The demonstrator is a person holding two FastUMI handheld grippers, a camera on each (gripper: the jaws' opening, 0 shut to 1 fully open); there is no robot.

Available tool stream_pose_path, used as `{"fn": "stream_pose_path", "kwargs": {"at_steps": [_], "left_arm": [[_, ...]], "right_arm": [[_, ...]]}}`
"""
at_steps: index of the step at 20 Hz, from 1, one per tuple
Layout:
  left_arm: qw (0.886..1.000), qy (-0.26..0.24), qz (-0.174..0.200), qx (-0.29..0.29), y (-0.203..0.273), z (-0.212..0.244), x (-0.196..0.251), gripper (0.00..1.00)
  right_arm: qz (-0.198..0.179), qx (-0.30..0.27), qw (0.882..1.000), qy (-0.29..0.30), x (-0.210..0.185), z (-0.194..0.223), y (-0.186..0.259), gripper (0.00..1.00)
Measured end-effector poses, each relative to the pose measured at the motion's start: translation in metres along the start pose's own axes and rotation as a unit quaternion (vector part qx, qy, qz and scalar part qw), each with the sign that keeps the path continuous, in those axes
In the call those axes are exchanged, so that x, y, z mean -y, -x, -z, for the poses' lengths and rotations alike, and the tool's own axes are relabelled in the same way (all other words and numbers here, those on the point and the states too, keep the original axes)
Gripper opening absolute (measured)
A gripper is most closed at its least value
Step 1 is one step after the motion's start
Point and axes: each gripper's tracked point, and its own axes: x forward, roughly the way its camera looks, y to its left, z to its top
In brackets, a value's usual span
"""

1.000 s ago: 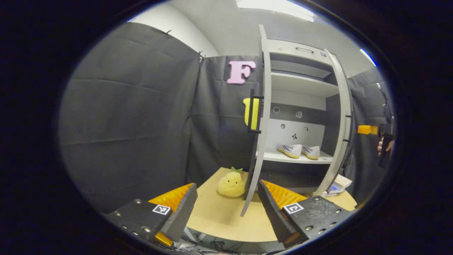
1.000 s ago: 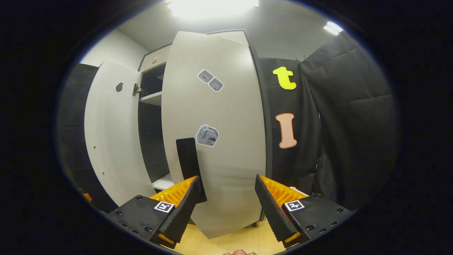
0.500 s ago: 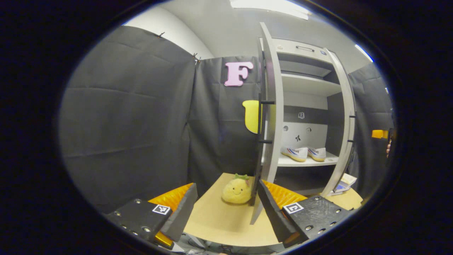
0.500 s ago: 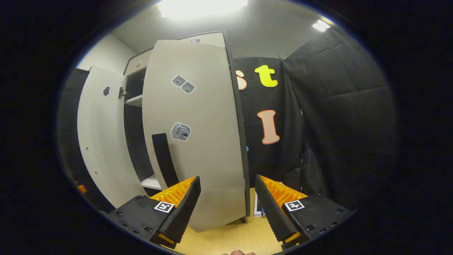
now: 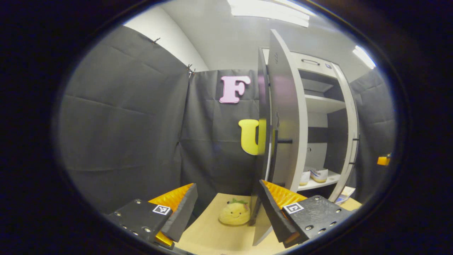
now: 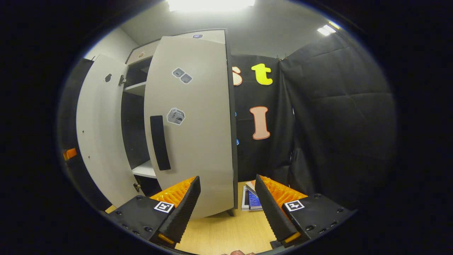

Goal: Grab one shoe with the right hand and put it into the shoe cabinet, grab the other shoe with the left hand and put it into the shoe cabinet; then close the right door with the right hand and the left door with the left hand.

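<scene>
Looking past the left door (image 5: 283, 124) at frame centre, I see both shoes (image 5: 315, 176) on the cabinet (image 5: 320, 106) shelf, lower right. My left gripper (image 5: 226, 209) gapes empty; so does my right gripper (image 6: 228, 209), facing the right door (image 6: 198, 124), half-closed. A plush (image 5: 233, 214) sits on the table (image 5: 208, 237).

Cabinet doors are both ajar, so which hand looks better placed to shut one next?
Probably left: the left hand-held gripper sits right at the left door edge; the right one faces its door from farther back.
</scene>
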Motion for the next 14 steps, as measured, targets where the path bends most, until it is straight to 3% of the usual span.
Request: {"fn": "stream_pose_path", "kwargs": {"at_steps": [14], "left_arm": [[0.995, 0.023, 0.094, -0.010, -0.034, -0.005, 0.025, 0.99]], "right_arm": [[0.028, -0.033, 0.999, -0.023, 0.004, 0.008, 0.017, 0.98]]}}
